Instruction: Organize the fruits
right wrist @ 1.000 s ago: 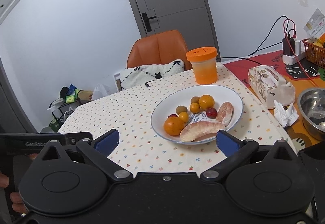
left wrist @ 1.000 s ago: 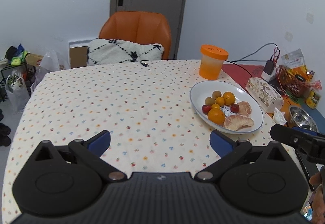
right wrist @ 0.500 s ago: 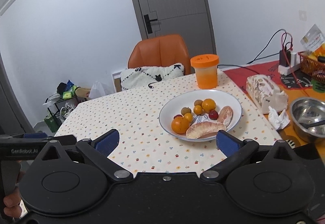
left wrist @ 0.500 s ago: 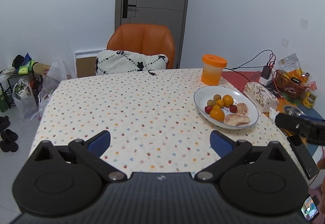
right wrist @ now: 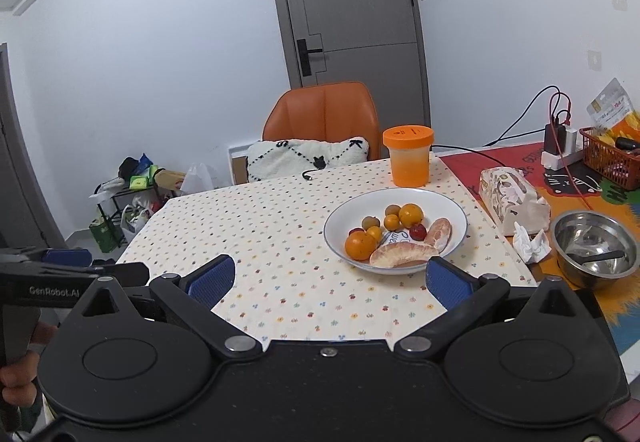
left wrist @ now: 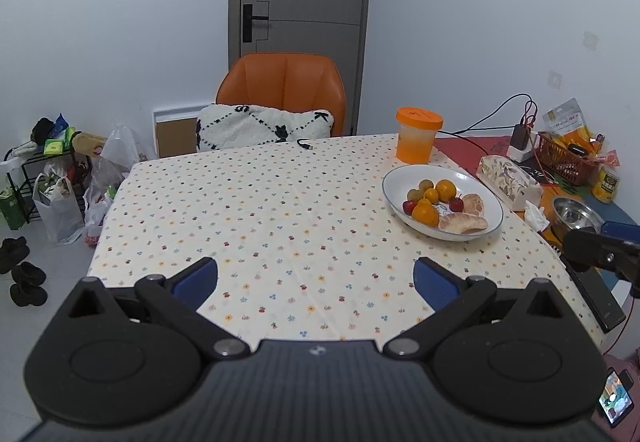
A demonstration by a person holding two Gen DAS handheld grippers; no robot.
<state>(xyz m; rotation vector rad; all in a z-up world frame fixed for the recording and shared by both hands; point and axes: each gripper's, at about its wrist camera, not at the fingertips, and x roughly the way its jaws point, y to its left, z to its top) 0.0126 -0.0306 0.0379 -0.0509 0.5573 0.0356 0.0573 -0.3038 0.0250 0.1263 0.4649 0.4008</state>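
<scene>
Fruits sit gathered in one white plate [right wrist: 452,209] on the far right part of our table [left wrist: 260,209], which wears a cloth dotted with small flowers. Behind the table stands an orange chair [left wrist: 282,89] with a black-and-white cushion [left wrist: 256,125] on its seat, and a grey door [left wrist: 304,1] closes the wall beyond. Our left claw [left wrist: 316,278] hangs over the near edge of the table with its blue fingers [left wrist: 198,278] spread wide and nothing between them; our right claw [right wrist: 330,280] is spread the same way, empty, just short of the plate's near rim. To the right of the plate lie a patterned tissue box [right wrist: 508,193] and a steel bowl [right wrist: 592,242] with a dark utensil in it, and a crumpled tissue [right wrist: 530,244] rests between them. An orange-lidded cup [right wrist: 408,155] stands just behind the plate. In the plate we see two peeled citrus segments [right wrist: 404,254] along the near and right side, a large orange [right wrist: 360,244] at the near left, a second orange [right wrist: 411,213] farther back, and several small yellow, green and red fruits between them. At the left edge of the right wrist view, a hand [right wrist: 16,386] grips the left claw's handle.
</scene>
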